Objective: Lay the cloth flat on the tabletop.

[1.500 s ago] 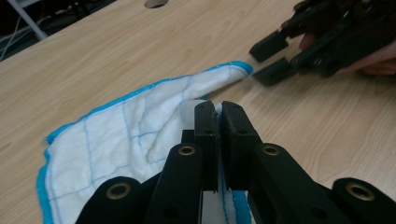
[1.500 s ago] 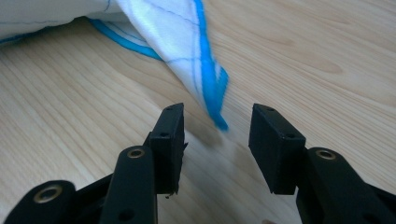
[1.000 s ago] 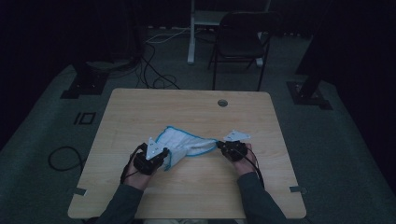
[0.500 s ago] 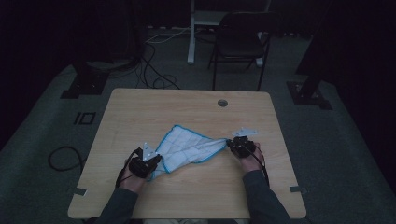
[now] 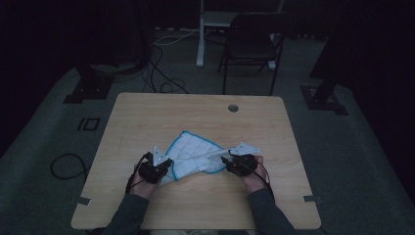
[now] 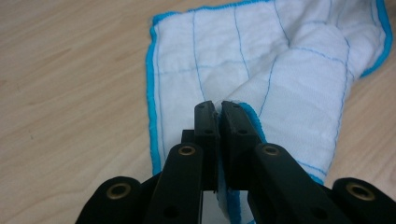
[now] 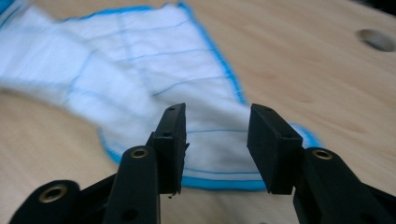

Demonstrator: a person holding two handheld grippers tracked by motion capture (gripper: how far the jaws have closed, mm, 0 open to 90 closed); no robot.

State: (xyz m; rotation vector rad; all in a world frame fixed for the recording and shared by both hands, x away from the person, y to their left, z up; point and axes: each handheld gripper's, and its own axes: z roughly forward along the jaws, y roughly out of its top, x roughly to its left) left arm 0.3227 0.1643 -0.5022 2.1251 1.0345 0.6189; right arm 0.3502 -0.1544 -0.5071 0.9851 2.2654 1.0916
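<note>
A white cloth (image 5: 195, 152) with blue stitching and a blue hem lies rumpled on the wooden table (image 5: 195, 112), between my two hands. My left gripper (image 6: 218, 109) is shut on a corner of the cloth (image 6: 261, 65); in the high view that left gripper (image 5: 166, 169) sits at the cloth's left end. My right gripper (image 7: 215, 135) has just been opening: its jaws stand apart, and the cloth's corner (image 7: 205, 112) lies flat on the table below them, untouched by the pads. In the high view the right gripper (image 5: 229, 161) is at the cloth's right end.
A round cable hole (image 5: 233, 107) is in the table's far side. A dark chair (image 5: 254, 46) and a white table leg (image 5: 199, 34) stand behind it. Cables (image 5: 161, 73) run over the floor, and black stand feet (image 5: 83, 90) flank the table.
The right gripper's jaws have come apart and let the cloth's right corner drop to the table. The cloth lies lower and more slack. The left gripper keeps its grip.
</note>
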